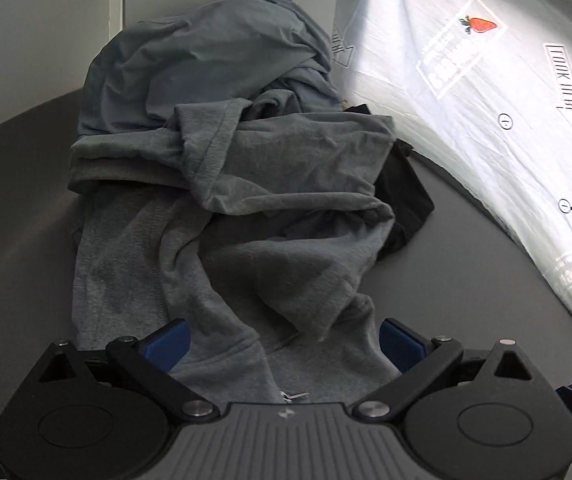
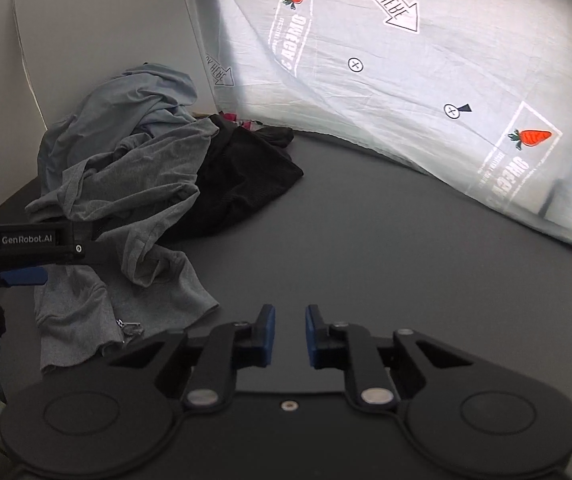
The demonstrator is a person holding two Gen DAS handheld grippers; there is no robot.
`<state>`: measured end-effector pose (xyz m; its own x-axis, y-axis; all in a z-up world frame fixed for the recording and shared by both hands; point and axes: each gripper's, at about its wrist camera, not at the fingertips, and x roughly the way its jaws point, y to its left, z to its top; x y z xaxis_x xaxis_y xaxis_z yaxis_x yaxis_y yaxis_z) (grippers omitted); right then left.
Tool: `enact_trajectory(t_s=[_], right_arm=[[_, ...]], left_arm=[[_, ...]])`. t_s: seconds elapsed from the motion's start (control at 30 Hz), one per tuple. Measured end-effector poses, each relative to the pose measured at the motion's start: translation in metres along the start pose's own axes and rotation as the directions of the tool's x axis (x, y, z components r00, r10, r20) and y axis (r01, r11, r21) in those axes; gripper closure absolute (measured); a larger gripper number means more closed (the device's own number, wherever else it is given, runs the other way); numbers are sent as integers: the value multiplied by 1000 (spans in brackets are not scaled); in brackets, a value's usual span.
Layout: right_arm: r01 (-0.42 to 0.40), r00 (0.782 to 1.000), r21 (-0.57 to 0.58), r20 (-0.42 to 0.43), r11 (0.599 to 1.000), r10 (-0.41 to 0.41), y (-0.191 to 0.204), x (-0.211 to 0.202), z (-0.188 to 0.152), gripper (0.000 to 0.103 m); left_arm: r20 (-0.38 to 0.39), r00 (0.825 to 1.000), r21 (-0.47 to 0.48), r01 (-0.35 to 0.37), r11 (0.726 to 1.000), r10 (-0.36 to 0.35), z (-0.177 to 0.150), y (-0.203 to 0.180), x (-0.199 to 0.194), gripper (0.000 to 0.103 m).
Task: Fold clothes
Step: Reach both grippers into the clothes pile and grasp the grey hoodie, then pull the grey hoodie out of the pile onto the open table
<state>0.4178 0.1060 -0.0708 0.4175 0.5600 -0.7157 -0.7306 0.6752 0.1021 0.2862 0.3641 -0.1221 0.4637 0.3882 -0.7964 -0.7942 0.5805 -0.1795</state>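
Blue-padded fingers of the left gripper [image 1: 284, 338] fill the bottom of the left wrist view, spread wide with the hem of a grey sweatshirt [image 1: 222, 240] lying loosely between them; neither pad presses the cloth, so nothing is gripped yet. That straddle looks like a set-up for taking hold of the garment's near edge to drag it off the heap.

Behind it, toward the upper centre, a blue-grey shirt [image 1: 206, 56] is bunched against the white wall, and a black garment [image 1: 405, 184] pokes out at the right of the pile, all resting on the dark tabletop [image 1: 485, 280].

From the right wrist view, the right gripper [image 2: 289, 334] sits at lower centre over bare tabletop, its jaws narrowed to a slim gap with nothing between them, well apart from the clothes at the left of the frame. This view alone shows how far the black garment spreads and the left gripper's side profile over the sweatshirt. A backlit printed sheet [image 2: 405, 80] with strawberries hangs across the upper right.
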Motion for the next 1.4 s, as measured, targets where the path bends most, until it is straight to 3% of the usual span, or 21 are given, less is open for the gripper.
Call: enact_trajectory(t_s=[0.07, 0.2, 0.33, 0.4, 0.43, 0.47, 0.5, 0.53, 0.63, 0.73, 0.83, 0.93, 1.03, 1.1, 1.2, 1.3, 1.37, 1.4], right_arm=[[-59, 998, 8, -34, 998, 59, 20, 36, 23, 83], [-197, 975, 43, -96, 979, 200, 51, 105, 60, 68], [-270, 949, 109, -136, 957, 283, 73, 168, 82, 39], [-295, 928, 153, -188, 943, 320, 83, 200, 86, 36], [-310, 910, 176, -230, 934, 345, 89, 217, 86, 48], [-310, 900, 181, -259, 933, 349, 95, 225, 84, 87], [-304, 895, 180, -282, 936, 345, 100, 230, 83, 100], [-292, 904, 151, -280, 944, 324, 105, 229, 82, 99], [-215, 973, -63, -102, 975, 208, 120, 179, 73, 100], [-81, 992, -223, 76, 971, 100, 124, 118, 54, 100], [50, 971, -264, 239, 963, 15, 110, 46, 29, 100], [130, 950, -207, 308, 970, -61, 82, -17, -7, 100], [272, 909, -185, 372, 944, -188, 48, -75, -54, 100], [351, 887, -132, 365, 927, -284, 8, -116, -85, 100], [496, 834, -7, 282, 868, -475, -78, -176, -141, 100], [622, 781, 53, 32, 781, -624, -167, -201, -208, 97], [676, 732, 33, -145, 736, -666, -216, -209, -255, 73], [692, 712, 14, -178, 722, -679, -227, -216, -277, 71]], left_arm=[[-26, 998, -66, -67, 996, 65, 15, 29, 27, 3], [-36, 989, -168, -145, 975, 141, 42, 79, 54, 2], [-40, 994, -125, -104, 987, 100, 52, 97, 63, 0], [-48, 996, -112, -83, 990, 78, 52, 98, 70, 0], [-54, 995, -109, -92, 990, 86, 51, 97, 74, 0], [-57, 994, -118, -103, 988, 96, 51, 96, 76, 0], [-56, 993, -131, -112, 985, 105, 51, 93, 75, 0], [-56, 991, -140, -127, 982, 121, 52, 90, 73, 0], [-48, 988, -121, -152, 981, 147, 53, 76, 63, 0], [-26, 989, -70, -150, 986, 148, 48, 56, 42, 0], [10, 992, -32, -122, 992, 123, 36, 33, 11, 0], [34, 995, 37, -95, 995, 94, 5, 2, -26, 0], [14, 1000, 76, -17, 997, 16, -40, -30, -64, 0], [-22, 1000, 110, 21, 994, -19, -81, -57, -90, 0], [-92, 993, 200, 90, 976, -73, -153, -91, -118, 0], [-191, 977, 263, 147, 954, -98, -215, -125, -133, 0], [-258, 956, 294, 215, 932, -139, -246, -150, -142, 0], [-275, 948, 327, 251, 911, -163, -255, -162, -147, 0]])
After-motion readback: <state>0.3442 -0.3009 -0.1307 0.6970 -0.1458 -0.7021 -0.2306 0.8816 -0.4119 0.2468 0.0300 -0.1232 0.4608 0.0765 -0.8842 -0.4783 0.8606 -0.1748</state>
